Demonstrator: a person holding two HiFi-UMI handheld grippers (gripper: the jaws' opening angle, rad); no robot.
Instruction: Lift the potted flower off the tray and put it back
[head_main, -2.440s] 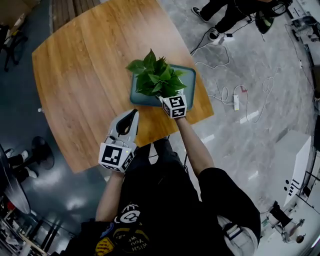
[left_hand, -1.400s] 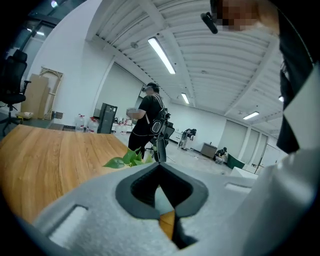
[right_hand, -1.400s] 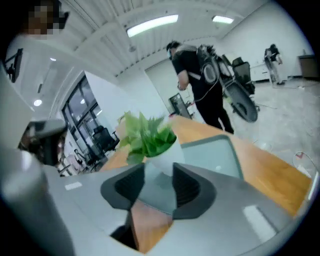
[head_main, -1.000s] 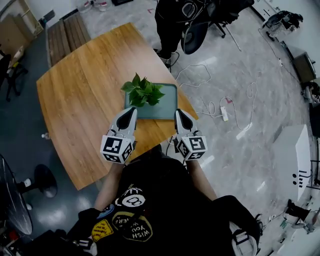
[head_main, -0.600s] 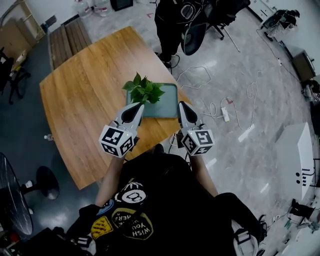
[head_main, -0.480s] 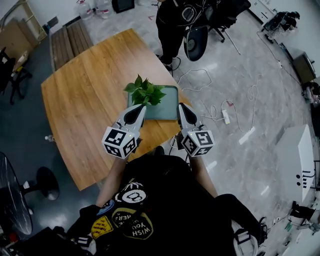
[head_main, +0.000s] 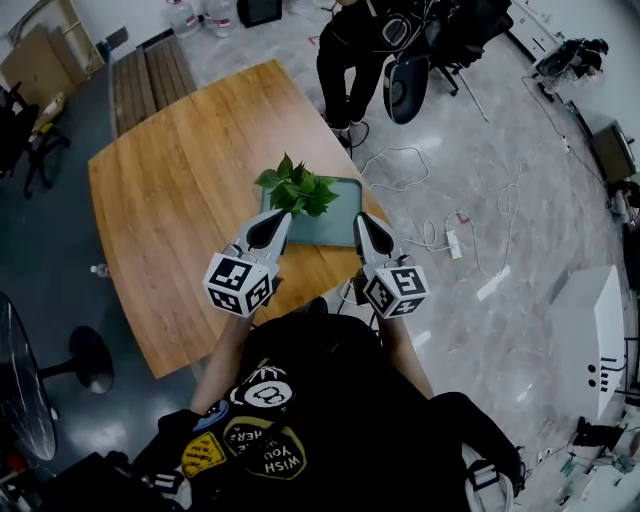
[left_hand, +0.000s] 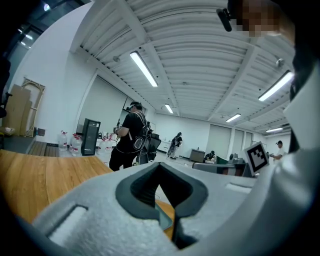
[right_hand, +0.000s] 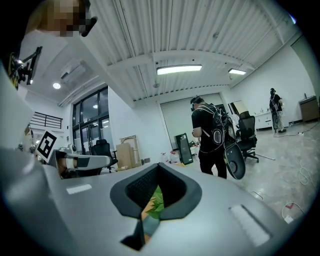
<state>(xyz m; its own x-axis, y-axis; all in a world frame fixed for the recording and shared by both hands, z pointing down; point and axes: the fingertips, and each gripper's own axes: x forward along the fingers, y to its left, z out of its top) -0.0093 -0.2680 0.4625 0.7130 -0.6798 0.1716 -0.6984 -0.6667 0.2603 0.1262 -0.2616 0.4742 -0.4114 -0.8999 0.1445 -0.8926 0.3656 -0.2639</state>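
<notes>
A leafy green potted plant (head_main: 297, 190) stands at the left end of a teal tray (head_main: 343, 219) near the wooden table's (head_main: 170, 200) front right corner. Both my grippers hover side by side at the table's near edge, short of the tray and touching nothing. The left gripper (head_main: 273, 221) points at the plant and is shut with nothing in it; in its own view the jaws (left_hand: 160, 167) meet, with a sliver of tray behind them. My right gripper (head_main: 364, 224) is shut and empty too, and green leaves (right_hand: 154, 201) show through its closed jaws (right_hand: 159, 167).
A person in black (head_main: 352, 50) stands past the table's far corner beside an office chair (head_main: 405, 88). Cables and a power strip (head_main: 451, 243) lie on the floor to the right. A slatted bench (head_main: 152, 78) sits beyond the table at the left.
The right gripper, earlier at the plant on the tray, has drawn back beside the left one and both have risen slightly. The plant stays on the tray.
</notes>
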